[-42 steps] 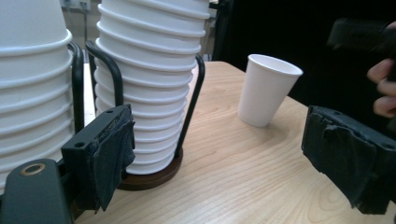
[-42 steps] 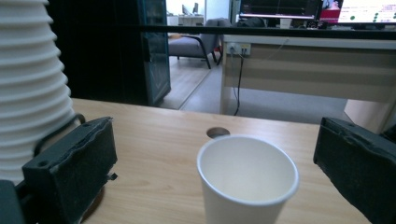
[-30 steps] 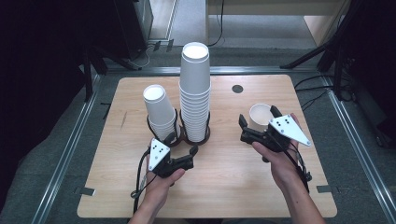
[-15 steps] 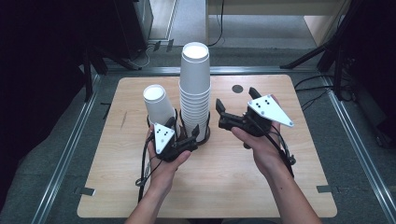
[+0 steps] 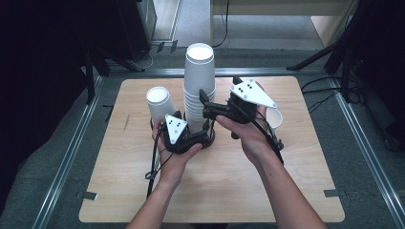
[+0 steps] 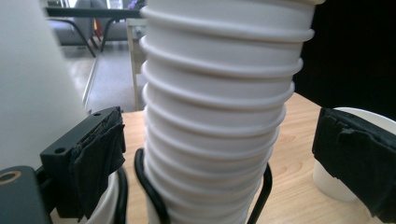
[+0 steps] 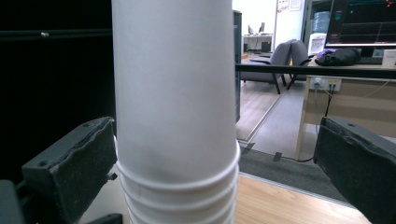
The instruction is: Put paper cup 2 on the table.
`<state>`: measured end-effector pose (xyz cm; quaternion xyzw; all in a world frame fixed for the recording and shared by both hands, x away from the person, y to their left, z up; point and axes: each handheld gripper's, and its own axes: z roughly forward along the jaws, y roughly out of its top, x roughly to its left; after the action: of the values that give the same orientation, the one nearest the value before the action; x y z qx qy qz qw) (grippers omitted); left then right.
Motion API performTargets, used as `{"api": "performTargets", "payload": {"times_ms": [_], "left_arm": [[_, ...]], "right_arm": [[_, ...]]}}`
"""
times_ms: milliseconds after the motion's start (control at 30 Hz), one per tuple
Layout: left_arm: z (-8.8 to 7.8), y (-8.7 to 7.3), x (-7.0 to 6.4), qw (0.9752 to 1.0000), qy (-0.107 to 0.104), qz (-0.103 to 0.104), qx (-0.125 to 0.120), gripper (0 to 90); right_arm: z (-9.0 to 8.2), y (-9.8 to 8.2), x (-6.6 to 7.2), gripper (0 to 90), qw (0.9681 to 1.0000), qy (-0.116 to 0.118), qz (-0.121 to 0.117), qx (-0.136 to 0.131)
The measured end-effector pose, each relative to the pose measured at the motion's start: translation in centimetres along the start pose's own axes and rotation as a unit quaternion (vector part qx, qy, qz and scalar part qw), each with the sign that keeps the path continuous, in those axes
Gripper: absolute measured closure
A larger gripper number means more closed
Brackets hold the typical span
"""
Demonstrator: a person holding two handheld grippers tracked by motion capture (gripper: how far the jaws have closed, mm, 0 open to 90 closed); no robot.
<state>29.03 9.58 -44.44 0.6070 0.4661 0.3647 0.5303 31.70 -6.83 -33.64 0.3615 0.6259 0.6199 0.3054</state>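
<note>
A: Pale wooden worktop (image 5: 119, 191), square, bare along the near edge. Tall stack of white paper cups (image 5: 199, 81) upside down at mid-worktop, base ringed by a black wire holder (image 6: 142, 182). Shorter white cup stack (image 5: 158, 102) just left of it, single white paper cup (image 5: 276, 117) on its right, behind the right hand.

B: Left gripper (image 5: 203, 138) low at the stack's base, jaws just opened wide, stack between them, pads not touching. Right gripper (image 5: 204, 106) higher up, jaws likewise spread either side of the top cup, gripping nothing.

A: Best done, probably, by steadying low with the left, closing softly on the rims. Then right jaws centred on the top cup's wall, light squeeze, straight lift.

B: Too hard a squeeze likely to crush thin paper; off-centre pull apt to tip the column.
</note>
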Motion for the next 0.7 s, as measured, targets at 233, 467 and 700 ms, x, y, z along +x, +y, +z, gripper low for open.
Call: {"api": "performTargets", "payload": {"times_ms": [233, 467, 700], "left_arm": [[0.8, 0.1, -0.4, 0.9999, 0.016, 0.005, -0.002, 2.7], [1.3, 0.2, 0.1, 0.9996, 0.027, 0.002, 0.002, 2.8], [1.6, 0.2, 0.1, 0.9999, 0.016, 0.003, 0.0, 3.5]], "right_arm": [[1.2, 0.7, 0.7, 0.0, 0.9999, 0.007, -0.012, 0.008], [2.2, 0.5, 0.9, 0.0, 0.9997, 0.008, -0.017, 0.015], [2.7, 0.3, 0.9, 0.0, 0.9996, 0.014, -0.017, 0.017]]}}
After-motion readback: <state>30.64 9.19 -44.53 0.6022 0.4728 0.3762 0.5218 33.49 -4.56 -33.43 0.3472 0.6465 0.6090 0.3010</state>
